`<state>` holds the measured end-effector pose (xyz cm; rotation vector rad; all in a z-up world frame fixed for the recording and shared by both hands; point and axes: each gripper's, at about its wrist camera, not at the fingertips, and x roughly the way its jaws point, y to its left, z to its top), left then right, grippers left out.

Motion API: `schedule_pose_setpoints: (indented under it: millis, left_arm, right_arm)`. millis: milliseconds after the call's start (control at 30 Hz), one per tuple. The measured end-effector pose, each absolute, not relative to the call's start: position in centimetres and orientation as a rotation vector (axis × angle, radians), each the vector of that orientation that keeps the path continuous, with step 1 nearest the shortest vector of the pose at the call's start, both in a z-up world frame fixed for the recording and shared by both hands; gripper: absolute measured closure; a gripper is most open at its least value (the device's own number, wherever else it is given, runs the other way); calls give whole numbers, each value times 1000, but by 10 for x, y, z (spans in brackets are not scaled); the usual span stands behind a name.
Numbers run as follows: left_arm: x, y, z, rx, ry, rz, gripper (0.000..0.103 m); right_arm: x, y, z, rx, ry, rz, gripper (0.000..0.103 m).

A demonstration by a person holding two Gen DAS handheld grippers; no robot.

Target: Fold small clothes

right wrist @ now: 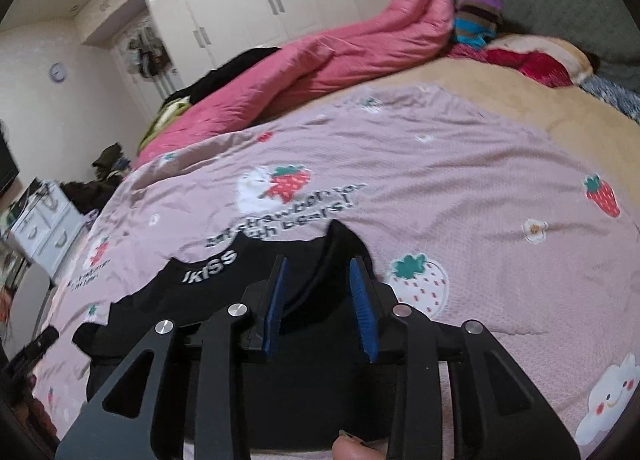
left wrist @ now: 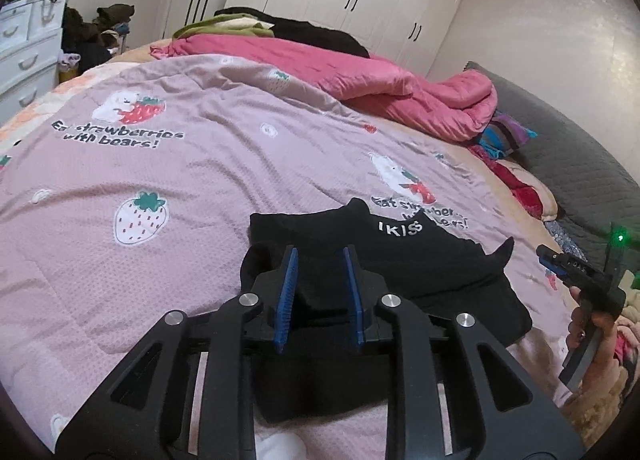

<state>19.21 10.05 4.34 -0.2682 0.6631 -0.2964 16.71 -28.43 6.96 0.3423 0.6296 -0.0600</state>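
Both tongs, left tongs (left wrist: 320, 260) and right tongs (right wrist: 318, 270), stand released, angled down over the black garment (left wrist: 420, 272) lying crosswise on the bed (left wrist: 200, 179), waistband away.

Each gripper is matte black plastic: two angular linkage arms with triangular cut-outs, four round silver pivot screws, and two upright fingers faced with ribbed blue pads. The left gripper (left wrist: 320, 256) and right gripper (right wrist: 320, 266) look identical in build. Seen from the left wrist camera, the right gripper's handle carries small white lettering and a green light
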Motion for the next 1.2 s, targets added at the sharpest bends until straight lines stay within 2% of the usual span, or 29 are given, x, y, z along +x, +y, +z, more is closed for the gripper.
schedule_pose_setpoints:
  millis: [233, 500, 1133, 1200]
  left_arm:
    - [181, 77, 26, -242, 761, -399, 88]
    - [188, 38, -17, -121, 898, -407, 88]
    - [254, 41, -29, -83, 867, -297, 86]
    - [261, 44, -29, -97, 865, -290, 84]
  right_arm:
    - [175, -246, 60, 206, 732, 55, 74]
    - [195, -224, 11, 105, 932, 2, 75]
    - [245, -241, -7, 156, 912, -22, 75]
    - [247, -244, -7, 174, 912, -15, 75]
